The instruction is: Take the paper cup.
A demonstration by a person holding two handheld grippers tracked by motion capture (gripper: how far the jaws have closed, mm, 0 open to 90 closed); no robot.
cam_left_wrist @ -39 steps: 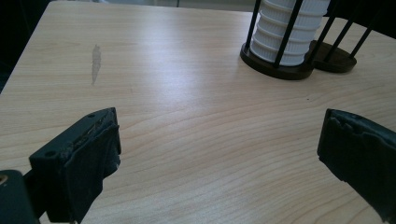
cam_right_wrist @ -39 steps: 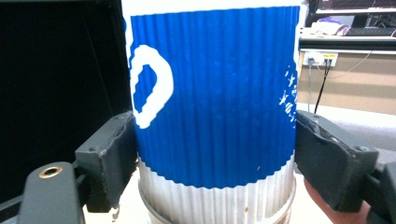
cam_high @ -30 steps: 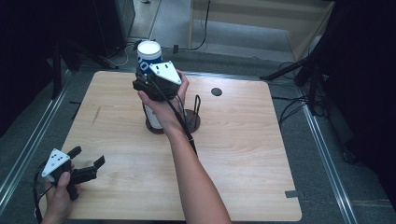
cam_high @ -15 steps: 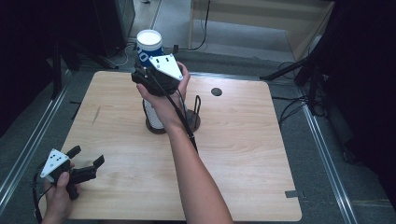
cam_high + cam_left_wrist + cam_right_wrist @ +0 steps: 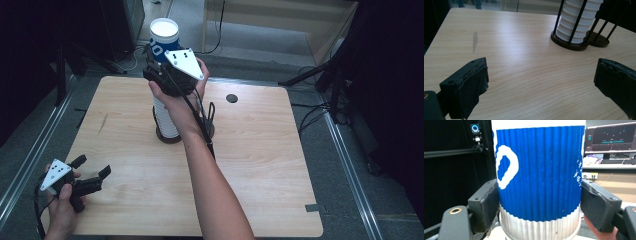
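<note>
Counter first: pale wood, wide and mostly bare, and near its far middle stands our black wire rack with its stack of white ribbed cups. Right above that stack we hold the blue cup, upright, long axis straight up and down, in line with the stack below. Whether it is touching the stack or clear of it, we can't tell from up here. Our right tool has both jaws pressed against the cup's sides, low on the blue sleeve. Our left tool sits well apart at the near left corner, jaws spread wide, nothing between them. So the right hand is the near one, and we judge the next move runs along that vertical line.
</note>
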